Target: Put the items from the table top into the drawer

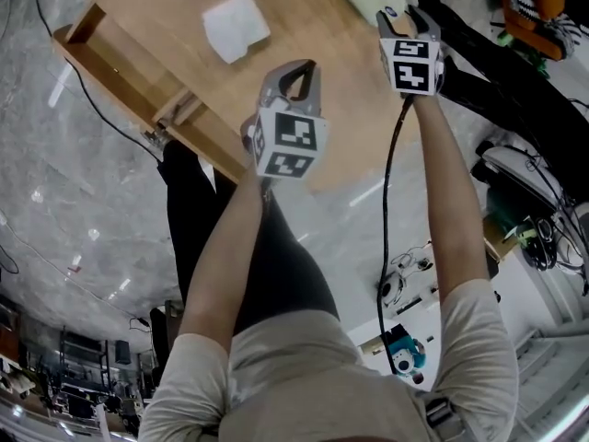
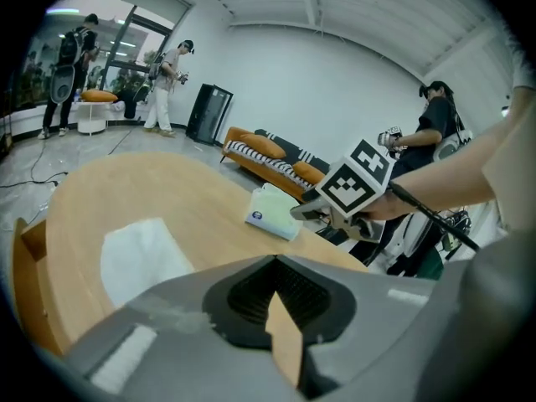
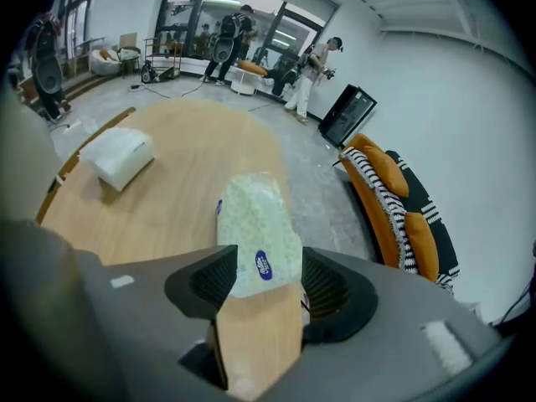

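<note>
Table: the light wooden table top [image 1: 304,26] carries 2 loose items, and both lie on it.
Drawer: a wooden drawer [image 1: 101,40] stands pulled out at the table's left edge. From where I stand, neither item is in it.
Item 1: a pale green speckled soft pack with a blue oval label [image 3: 255,224] lies flat along the table's right edge.
Item 2: a white plastic-wrapped packet [image 1: 236,26] lies further in, nearer the edge with the drawer and well apart from the green pack.
Right gripper: the right gripper [image 3: 268,279] is tipped down over the right edge with its jaws spread wide. The near end of the green pack sits between them, with a pad close on each side. I see no squeeze on the wrapper, so the pack is not yet held.
Left gripper: the left gripper [image 2: 273,260] hangs above the near edge with its jaws pressed together and nothing in them. It points across the table towards the white packet.
Done: 0 of the 2 items are put away, though the drawer is open and ready.
Step in hand: by my reckoning, closing on the green pack.
Left to do: grip and lift the green pack, carry it across to the drawer at the left edge, then do the same with the white packet.
</note>
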